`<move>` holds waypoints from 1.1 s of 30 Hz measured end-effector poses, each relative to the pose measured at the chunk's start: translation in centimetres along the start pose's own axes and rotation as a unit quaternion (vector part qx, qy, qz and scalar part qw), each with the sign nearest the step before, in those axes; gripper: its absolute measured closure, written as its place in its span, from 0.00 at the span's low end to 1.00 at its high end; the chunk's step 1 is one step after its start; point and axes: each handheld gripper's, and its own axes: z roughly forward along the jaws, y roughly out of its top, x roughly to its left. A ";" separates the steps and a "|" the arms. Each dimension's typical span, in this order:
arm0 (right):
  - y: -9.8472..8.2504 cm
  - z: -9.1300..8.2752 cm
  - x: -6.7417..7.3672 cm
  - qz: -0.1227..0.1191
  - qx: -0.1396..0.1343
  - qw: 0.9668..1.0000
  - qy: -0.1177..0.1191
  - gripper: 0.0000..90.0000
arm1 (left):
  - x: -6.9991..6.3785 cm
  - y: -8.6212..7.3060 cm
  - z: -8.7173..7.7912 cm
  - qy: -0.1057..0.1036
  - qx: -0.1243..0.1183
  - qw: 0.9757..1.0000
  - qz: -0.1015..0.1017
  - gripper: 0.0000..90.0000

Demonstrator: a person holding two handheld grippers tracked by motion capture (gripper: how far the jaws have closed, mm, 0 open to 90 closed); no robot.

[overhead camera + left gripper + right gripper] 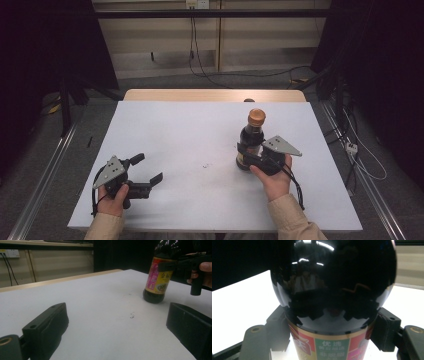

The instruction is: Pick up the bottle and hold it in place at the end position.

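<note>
A dark soy sauce bottle (251, 135) with an orange cap and a pink and yellow label stands upright on the right half of the white table (180, 125). My right gripper (246, 153) is shut on its lower body, one jaw against each side. In the right gripper view the glossy bottle (332, 285) stands between both pads (277, 330) of my right gripper (332, 336). My left gripper (150, 167) rests open near the table's front left with nothing in it. Past the wide jaws of my left gripper (117, 322), the bottle (157, 277) shows with the other gripper on it.
A small dark smudge (205, 165) marks the white sheet near the middle. A bare wooden strip (200, 95) runs along the table's far edge. Cables (197, 60) lie on the floor behind it, and metal rails (45, 175) flank both sides.
</note>
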 end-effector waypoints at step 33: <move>2.3 2.9 2.2 -0.034 -0.003 0.998 0.053 0.34 | 0.1 0.0 0.0 -0.006 0.002 1.000 0.001 0.04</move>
